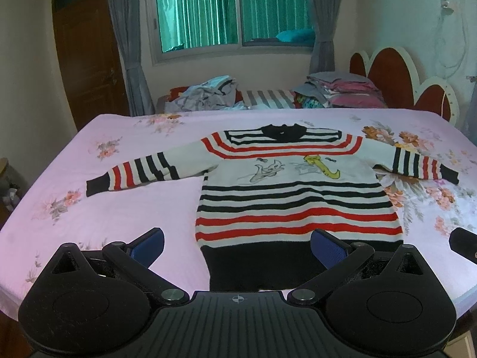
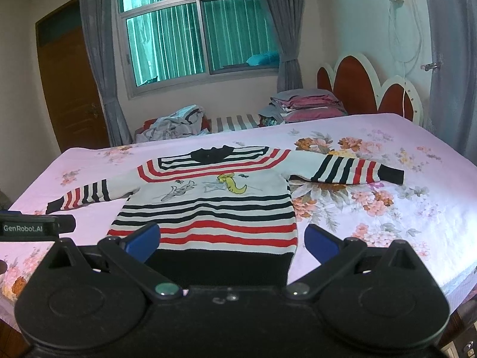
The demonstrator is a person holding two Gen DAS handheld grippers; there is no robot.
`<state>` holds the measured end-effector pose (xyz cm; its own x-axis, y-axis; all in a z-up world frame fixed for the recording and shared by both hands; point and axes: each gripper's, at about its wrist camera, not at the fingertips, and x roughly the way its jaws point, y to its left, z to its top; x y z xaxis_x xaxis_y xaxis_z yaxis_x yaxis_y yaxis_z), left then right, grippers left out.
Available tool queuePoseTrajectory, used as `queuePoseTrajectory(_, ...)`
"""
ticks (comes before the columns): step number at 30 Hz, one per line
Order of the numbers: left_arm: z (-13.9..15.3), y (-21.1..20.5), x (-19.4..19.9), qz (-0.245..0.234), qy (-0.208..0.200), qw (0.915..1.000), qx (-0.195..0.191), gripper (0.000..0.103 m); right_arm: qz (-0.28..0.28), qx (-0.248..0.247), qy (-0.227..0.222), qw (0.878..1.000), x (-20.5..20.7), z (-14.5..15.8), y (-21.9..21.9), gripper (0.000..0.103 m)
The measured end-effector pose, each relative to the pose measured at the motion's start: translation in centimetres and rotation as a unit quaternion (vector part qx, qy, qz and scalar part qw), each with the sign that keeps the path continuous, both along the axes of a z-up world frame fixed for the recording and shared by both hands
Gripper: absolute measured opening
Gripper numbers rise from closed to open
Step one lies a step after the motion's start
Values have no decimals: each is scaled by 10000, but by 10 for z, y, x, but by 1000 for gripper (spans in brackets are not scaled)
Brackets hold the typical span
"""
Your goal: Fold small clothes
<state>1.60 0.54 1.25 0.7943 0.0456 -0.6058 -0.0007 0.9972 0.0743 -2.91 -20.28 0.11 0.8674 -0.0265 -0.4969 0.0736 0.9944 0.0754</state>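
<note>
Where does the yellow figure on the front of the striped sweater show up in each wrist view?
Left wrist: the yellow figure sits right of centre, on the white chest band of the striped sweater.
Right wrist: the yellow figure sits at about centre, on the same band.
Shared landmark: the sweater's black collar, just above it in both.

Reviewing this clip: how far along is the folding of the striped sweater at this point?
Done: the striped sweater is laid flat, face up on the pink floral sheet, both sleeves spread out. No fold is made yet. In hand: nothing; the left gripper and right gripper are open near the black hem, touching no cloth. Left: every fold. A folded stack and a loose pile sit behind the bed.
</note>
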Motion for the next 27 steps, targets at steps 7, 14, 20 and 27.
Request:
queuePoseTrajectory(7,-7,5,21,9,60,10000,28,103,-75,6,58,10000,18,-6,3,103)
queuePoseTrajectory(14,-11,9,50,-45,136,9999,23,103,-172,9,103,9998,39,-8,6,103)
queuePoseTrajectory(20,-15,10,75,-98,221,9997,28,103,-277,33,162,9995,58,-11,8,103)
queuePoseTrajectory(27,-21,8,99,-125,298,9995,71,103,-373,105,242,9990,76,-17,5,103)
